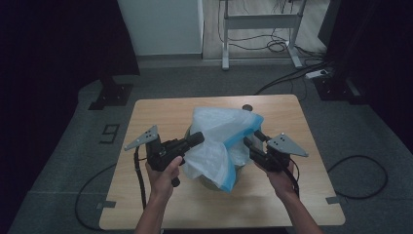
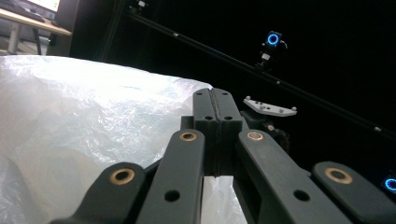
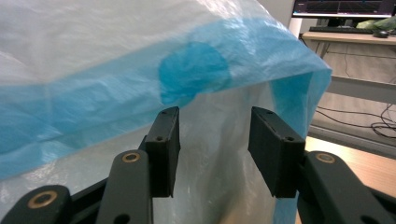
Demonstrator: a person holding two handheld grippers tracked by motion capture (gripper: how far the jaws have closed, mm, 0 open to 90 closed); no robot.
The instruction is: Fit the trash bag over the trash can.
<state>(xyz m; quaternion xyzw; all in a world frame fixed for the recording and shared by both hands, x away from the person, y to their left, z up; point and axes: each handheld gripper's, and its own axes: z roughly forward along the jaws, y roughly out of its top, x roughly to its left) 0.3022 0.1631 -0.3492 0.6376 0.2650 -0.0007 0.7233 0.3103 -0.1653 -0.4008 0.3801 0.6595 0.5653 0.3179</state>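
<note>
Left gripper (image 1: 198, 138) jaws pressed together at plastic bag (image 1: 219, 134), right gripper (image 1: 251, 138) jaws parted beside blue band (image 3: 116, 102), bag mounded upright, band running across.

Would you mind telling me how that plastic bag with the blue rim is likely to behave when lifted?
The plastic bag looks thin and crinkled, so it is probably floppy and light. Its glossy film may slip between the pads. It drapes in folds, so it would likely sag wherever it is unsupported.
</note>
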